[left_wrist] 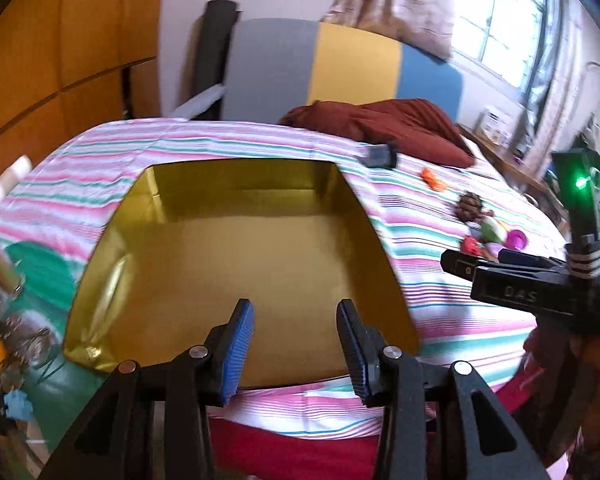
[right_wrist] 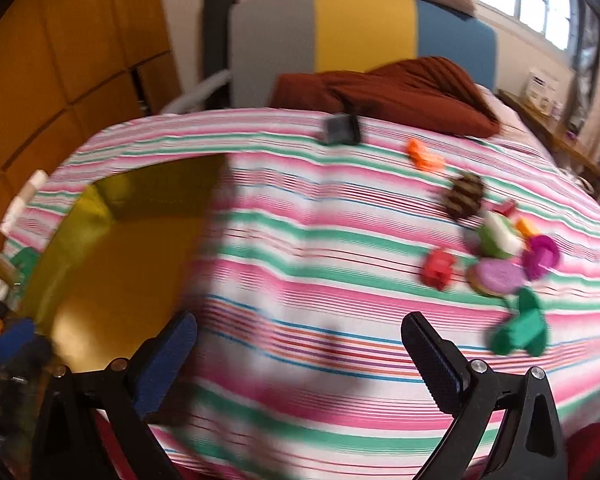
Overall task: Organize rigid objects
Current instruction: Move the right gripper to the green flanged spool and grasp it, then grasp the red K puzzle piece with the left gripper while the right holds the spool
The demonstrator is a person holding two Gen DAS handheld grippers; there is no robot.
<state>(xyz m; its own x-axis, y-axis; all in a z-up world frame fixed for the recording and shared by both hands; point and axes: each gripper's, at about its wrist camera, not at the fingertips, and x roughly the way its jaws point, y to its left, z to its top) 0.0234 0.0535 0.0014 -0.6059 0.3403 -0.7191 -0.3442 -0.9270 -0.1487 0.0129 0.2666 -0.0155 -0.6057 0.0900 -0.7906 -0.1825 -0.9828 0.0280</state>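
Across the lower middle of the left wrist view, the left gripper (left_wrist: 296, 346) hangs over the near edge of the gold box (left_wrist: 112, 236), fingers parted with nothing between them. That box sits on the striped bedspread (left_wrist: 220, 140) and looks empty.

At the bottom of the right wrist view, the right gripper (right_wrist: 296, 354) is spread wide and also empty, above bare stripes. The toys lie in a loose cluster at the right of that frame: a green piece (right_wrist: 520, 330) nearest the right finger, then a red one (right_wrist: 438, 268), a purple disc (right_wrist: 496, 276), a magenta piece (right_wrist: 542, 256), a green-and-white one (right_wrist: 498, 234), a brown striped one (right_wrist: 464, 196), an orange one (right_wrist: 424, 156) and a dark block (right_wrist: 340, 130) farther up. The box shows at left of the same frame, well apart from them.

My reading is that sorting has not begun and the step is a first pick. The green piece seems the easiest choice: it sits apart from the others. Bringing the fingers down on either side of its narrow part, closing only once both pads flank it, should avoid nudging the purple disc nearby. The soft bedding may let a toy tip, so a slow descent is wise. Both views are blurred, so exact shapes are uncertain.
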